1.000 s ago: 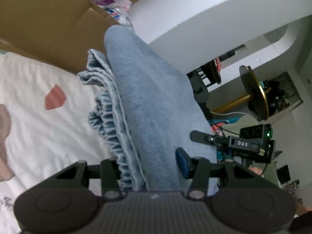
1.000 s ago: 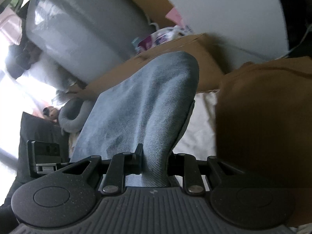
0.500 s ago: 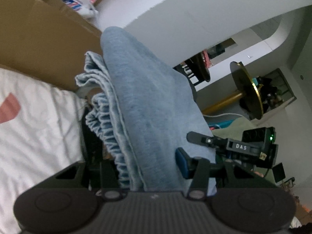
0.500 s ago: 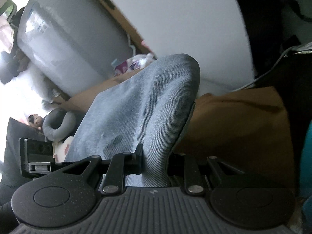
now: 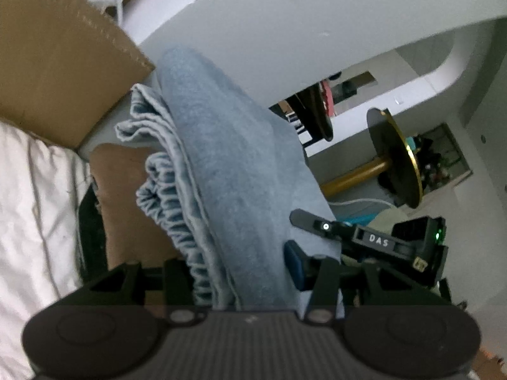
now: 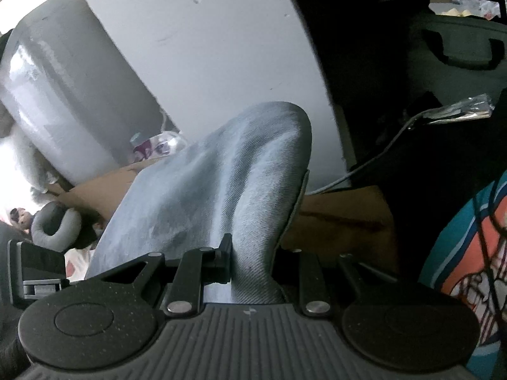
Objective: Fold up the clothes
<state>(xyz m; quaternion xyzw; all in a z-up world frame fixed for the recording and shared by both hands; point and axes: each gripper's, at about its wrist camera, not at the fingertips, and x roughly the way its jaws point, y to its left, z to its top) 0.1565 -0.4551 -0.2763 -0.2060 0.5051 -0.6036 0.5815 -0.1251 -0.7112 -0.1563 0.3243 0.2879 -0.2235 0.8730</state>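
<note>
A folded light-blue denim garment (image 5: 221, 171) with an elastic ruffled waistband rises out of my left gripper (image 5: 237, 272), which is shut on it; the blue pad (image 5: 293, 261) presses its right side. In the right wrist view the same blue garment (image 6: 221, 190) stands up from my right gripper (image 6: 253, 269), shut on a thick fold of it. The garment is lifted off the white bedsheet (image 5: 35, 205) and hangs in the air between both grippers. My right gripper (image 5: 374, 240) shows at the lower right of the left wrist view.
A brown cardboard box (image 5: 57, 63) stands at the upper left, another brown surface (image 5: 126, 196) below the garment. A white wall panel (image 6: 206, 47) and a grey cylinder (image 6: 63, 95) lie ahead. A dark bin (image 6: 459, 47), a cable (image 6: 380, 155) and a colourful printed cloth (image 6: 469, 253) sit at the right.
Both grippers have carried the garment away from the bed: the white sheet slid out to the left, the dark bin and printed cloth came into the right wrist view. Grips unchanged.
</note>
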